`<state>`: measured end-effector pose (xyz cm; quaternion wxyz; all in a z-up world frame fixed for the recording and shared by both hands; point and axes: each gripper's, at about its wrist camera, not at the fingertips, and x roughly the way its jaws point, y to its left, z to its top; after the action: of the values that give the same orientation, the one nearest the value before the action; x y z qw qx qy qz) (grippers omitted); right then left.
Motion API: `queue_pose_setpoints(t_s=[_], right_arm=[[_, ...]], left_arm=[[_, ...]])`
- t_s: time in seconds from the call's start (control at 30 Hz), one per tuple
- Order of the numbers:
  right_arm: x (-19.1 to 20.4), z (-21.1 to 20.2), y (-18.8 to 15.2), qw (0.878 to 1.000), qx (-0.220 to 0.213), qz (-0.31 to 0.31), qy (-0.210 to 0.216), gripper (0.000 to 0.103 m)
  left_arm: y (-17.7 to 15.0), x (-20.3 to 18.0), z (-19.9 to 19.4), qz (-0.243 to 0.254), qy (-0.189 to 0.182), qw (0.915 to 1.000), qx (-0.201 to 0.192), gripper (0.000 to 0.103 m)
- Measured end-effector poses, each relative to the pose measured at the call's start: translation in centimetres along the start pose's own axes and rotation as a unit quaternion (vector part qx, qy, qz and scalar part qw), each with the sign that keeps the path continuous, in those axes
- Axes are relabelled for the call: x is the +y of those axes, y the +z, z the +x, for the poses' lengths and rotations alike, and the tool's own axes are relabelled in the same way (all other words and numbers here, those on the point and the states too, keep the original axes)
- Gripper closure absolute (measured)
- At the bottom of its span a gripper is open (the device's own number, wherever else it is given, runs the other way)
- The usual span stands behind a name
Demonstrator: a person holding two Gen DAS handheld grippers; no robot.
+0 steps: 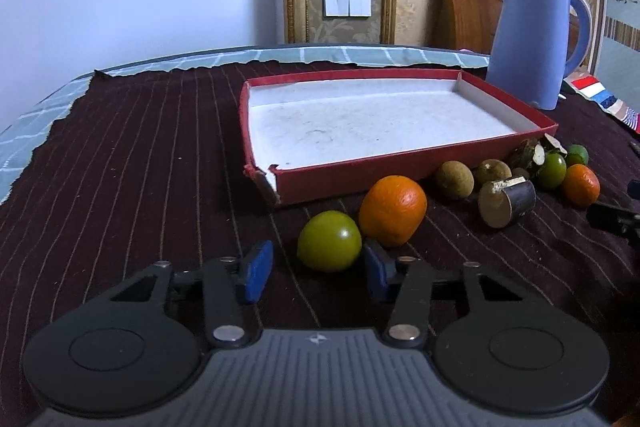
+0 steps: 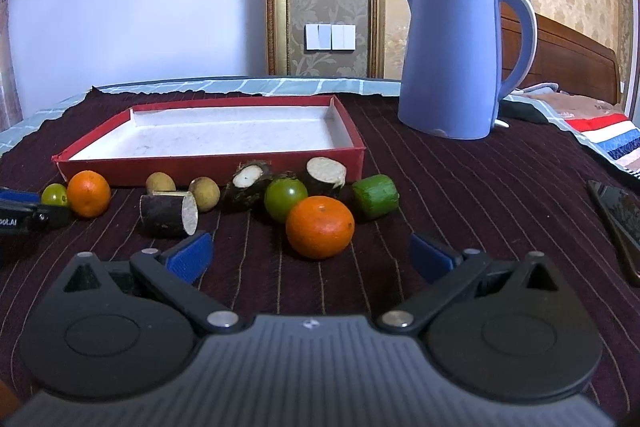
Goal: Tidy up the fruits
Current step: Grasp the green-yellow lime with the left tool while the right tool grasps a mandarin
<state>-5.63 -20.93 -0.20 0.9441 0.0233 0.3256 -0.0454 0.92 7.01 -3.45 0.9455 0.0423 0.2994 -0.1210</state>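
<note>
— Both tools are spread apart and carry nothing: our left tool (image 1: 316,269) sits low with its blue pads either side of the green fruit (image 1: 329,241), and our right tool (image 2: 310,257) faces the orange (image 2: 320,227) from just behind.

— So where do we send them?

— Into the red tray (image 1: 420,167), which lies bare just beyond the row of fruit on the striped cloth (image 1: 140,167). We'd judge the green fruit is the left's first pick.

— Anything to mind?

— Its neighbour, the bigger orange (image 1: 393,209), touches or nearly touches it (we cannot tell which), so we should slide the right-hand pad (image 1: 376,267) into that narrow gap gently, centre the fruit, then close softly; round fruit rolls. Lift clear of the tray's near wall before setting down. On the right, the orange sits close to another green fruit (image 2: 285,199), so we come in straight.
</note>
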Motion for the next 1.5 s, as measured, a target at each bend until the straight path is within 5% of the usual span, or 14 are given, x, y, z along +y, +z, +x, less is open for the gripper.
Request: queue_pose_setpoints(t_s=[0.43, 0.93, 1.5], right_arm=[[-0.4, 0.8, 0.2, 1.000, 0.006, -0.009, -0.004, 0.000], [-1.2, 4.0, 1.3, 0.998, 0.051, 0.009, 0.023, 0.062], [-0.2, 1.8, 1.3, 0.999, 0.021, 0.015, 0.041, 0.063]], left_arm=[[0.4, -0.5, 1.0, -0.004, 0.007, 0.9999, -0.011, 0.071], [0.0, -1.3, 0.3, 0.007, 0.018, 0.9997, -0.018, 0.071], [0.4, -1.5, -2.1, 0.004, 0.014, 0.9987, -0.048, 0.071]])
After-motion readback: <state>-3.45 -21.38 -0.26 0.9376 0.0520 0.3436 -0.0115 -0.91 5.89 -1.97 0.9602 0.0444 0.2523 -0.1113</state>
